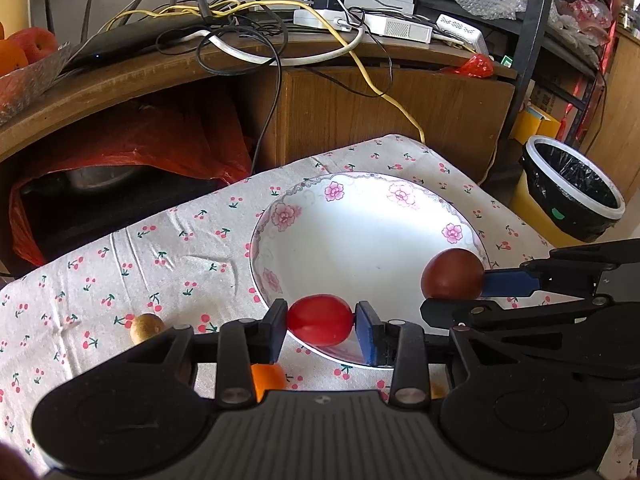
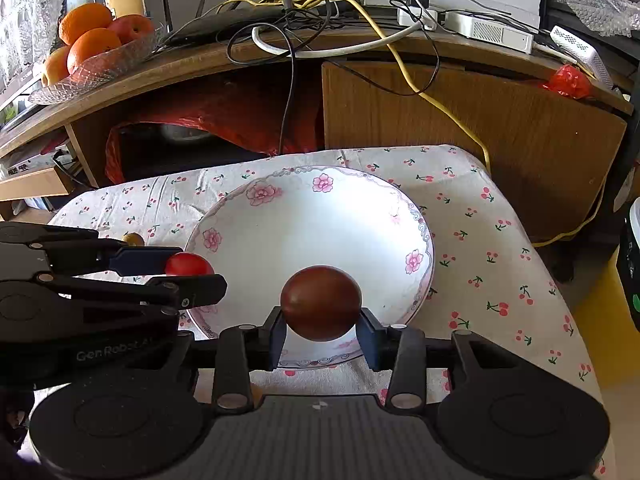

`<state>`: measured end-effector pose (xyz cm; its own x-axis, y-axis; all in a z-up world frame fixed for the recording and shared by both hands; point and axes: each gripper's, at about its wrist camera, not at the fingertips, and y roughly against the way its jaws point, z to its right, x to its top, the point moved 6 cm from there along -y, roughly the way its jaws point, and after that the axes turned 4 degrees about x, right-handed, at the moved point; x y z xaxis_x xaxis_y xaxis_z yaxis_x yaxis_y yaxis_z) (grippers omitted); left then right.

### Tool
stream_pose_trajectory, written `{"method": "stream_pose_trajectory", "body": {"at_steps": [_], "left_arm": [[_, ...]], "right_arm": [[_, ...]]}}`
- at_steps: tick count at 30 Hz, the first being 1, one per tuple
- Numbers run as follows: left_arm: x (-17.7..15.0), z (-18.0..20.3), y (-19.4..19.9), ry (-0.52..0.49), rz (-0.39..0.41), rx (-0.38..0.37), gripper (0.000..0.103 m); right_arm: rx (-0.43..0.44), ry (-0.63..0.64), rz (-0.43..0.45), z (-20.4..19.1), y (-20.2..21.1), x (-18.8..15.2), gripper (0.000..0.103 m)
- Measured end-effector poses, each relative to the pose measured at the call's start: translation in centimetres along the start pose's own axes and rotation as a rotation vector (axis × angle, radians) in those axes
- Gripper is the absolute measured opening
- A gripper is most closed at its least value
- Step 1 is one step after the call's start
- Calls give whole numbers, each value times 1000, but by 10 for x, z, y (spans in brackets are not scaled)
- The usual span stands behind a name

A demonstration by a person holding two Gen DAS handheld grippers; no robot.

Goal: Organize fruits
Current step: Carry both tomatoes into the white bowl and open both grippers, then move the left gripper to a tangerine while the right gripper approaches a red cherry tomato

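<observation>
Left wrist view: my left gripper (image 1: 321,322) pinches a bright red tomato (image 1: 320,319) at lower centre, over the plate (image 1: 360,232) rim — my right gripper (image 2: 321,330) clamps a dark brown-red fruit (image 2: 321,302) above the plate.

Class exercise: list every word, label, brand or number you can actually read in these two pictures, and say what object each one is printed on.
"Gen Robot A…", cut off at its end: on the black body of the left gripper, seen in the right wrist view.
Print on the boxes at the far left of that view: too small and blurred to read.
Nothing else readable in either view.
</observation>
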<state>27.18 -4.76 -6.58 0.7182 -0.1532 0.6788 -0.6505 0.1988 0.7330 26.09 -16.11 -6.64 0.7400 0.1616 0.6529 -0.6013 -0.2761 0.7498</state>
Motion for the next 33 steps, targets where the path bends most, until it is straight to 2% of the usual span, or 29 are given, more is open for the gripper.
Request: {"method": "stream_pose_trajectory", "body": {"at_steps": [11,21,33], "left_arm": [[5,-3,5,12,13,-1,52],[4,-9,21,2,36,-3,54],[-13,-18,39,-6,18,-17,56]], "right_arm": [[-8,4,21,1,2,3,37],[-2,6,69,5,16,11,37],[26,24,43,-7,22,-1,38]]}}
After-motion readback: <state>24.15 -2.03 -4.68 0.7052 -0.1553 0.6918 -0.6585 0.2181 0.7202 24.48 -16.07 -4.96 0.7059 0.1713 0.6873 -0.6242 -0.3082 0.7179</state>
